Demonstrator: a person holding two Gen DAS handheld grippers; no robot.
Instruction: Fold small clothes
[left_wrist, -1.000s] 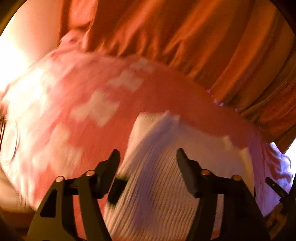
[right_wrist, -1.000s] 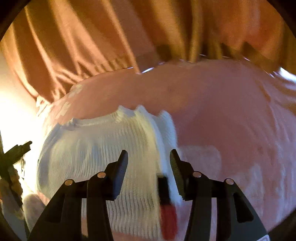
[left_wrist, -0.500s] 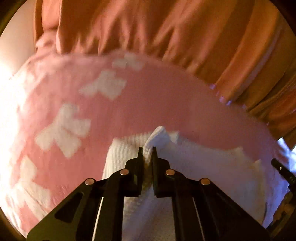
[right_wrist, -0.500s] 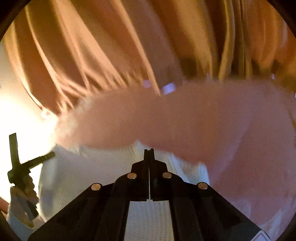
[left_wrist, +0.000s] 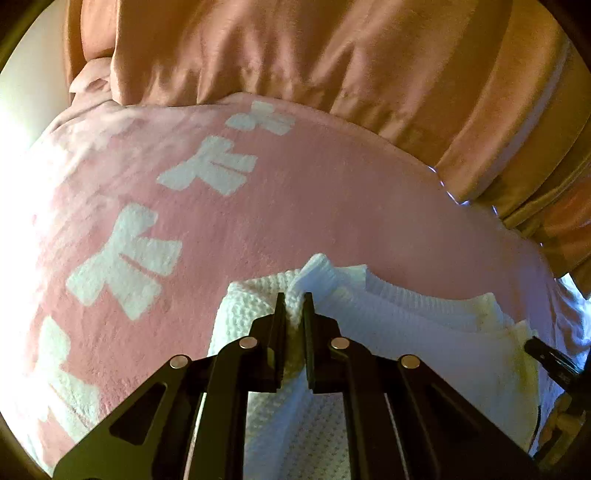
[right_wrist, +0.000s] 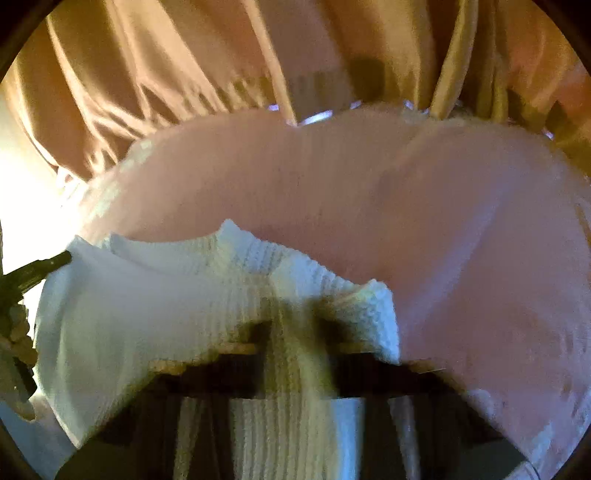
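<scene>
Garment: a small white knit top lies on a pink blanket patterned with white bows, its far edge just ahead of both sets of jaws and its body running back underneath them
Left gripper: jaws pressed nearly together, pinching a puckered fold of the knit's far edge; the cloth bunches up between and just beyond the tips
Right gripper: the fingers are mostly buried under draped knit and the picture is blurred; a ridge of cloth runs down between them, so it looks to be pinching the garment, jaws close together
Between the grips: the ribbed edge runs across from one pinch to the other with some slack and a wavy dip
Beyond the jaws: orange-tan curtain hanging behind the blanket
How it handles, as a judgement: light, soft and stretchy, no stiffness of its own; it will sag and drape over the fingers, and the open knit could snag on the tips
Where to hold, as a judgement: the two outer corners of the ribbed hem, thicker and less likely to slip out than the loose waffle body
Risk: uneven pull would skew the fold line
</scene>
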